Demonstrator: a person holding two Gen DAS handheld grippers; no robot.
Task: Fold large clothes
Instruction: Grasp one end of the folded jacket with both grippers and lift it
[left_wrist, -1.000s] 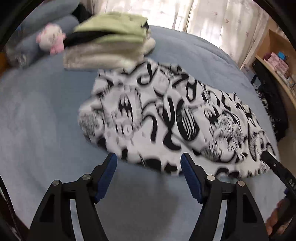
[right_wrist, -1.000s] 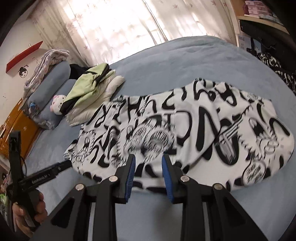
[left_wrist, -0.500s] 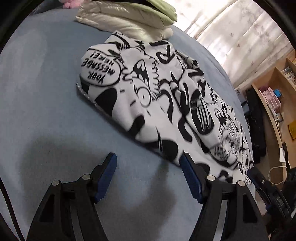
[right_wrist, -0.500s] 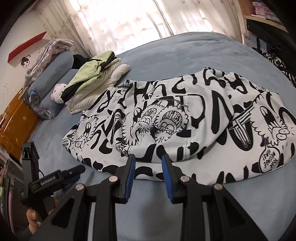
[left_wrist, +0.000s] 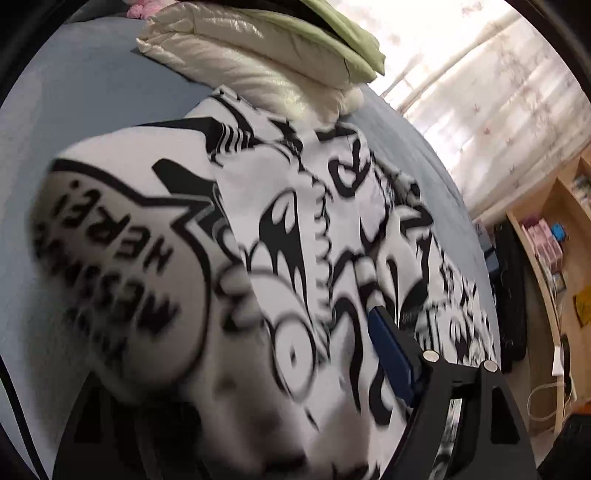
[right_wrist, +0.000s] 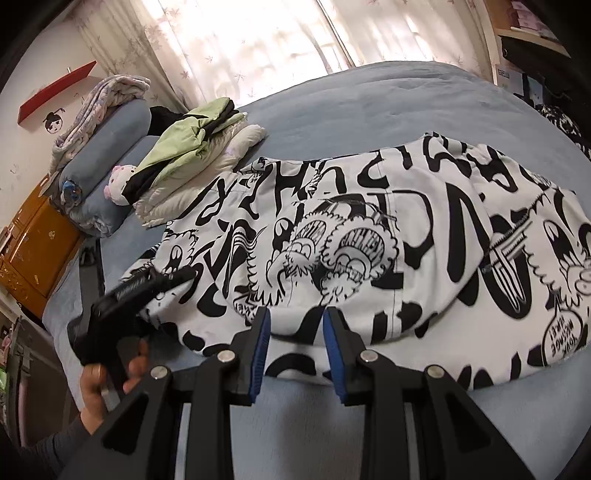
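Observation:
A large white garment with black cartoon print (right_wrist: 369, 229) lies spread on the blue bed (right_wrist: 388, 96). My right gripper (right_wrist: 295, 314) hovers over its near hem, jaws narrowly apart and not pressing the cloth. In the left wrist view the garment's speech-bubble corner (left_wrist: 122, 258) fills the frame. My left gripper (left_wrist: 280, 343) is at that corner, jaws opening, with cloth between them. One blue pad (left_wrist: 391, 354) shows above the fabric; the other finger is hidden under it. From the right wrist view, a hand (right_wrist: 99, 387) holds the left gripper (right_wrist: 144, 288) at the garment's left end.
A stack of folded cream and green clothes (right_wrist: 199, 158) sits just beyond the garment, with a pink plush toy (right_wrist: 118, 184) and blue bolsters (right_wrist: 110, 133) behind. An orange cabinet (right_wrist: 33, 243) stands left of the bed. Wooden shelves (left_wrist: 554, 229) stand on its other side.
The left gripper has dropped and pushed forward onto the garment's corner, rolling as it went; cloth now covers one finger. The right gripper has edged closer to the near hem.

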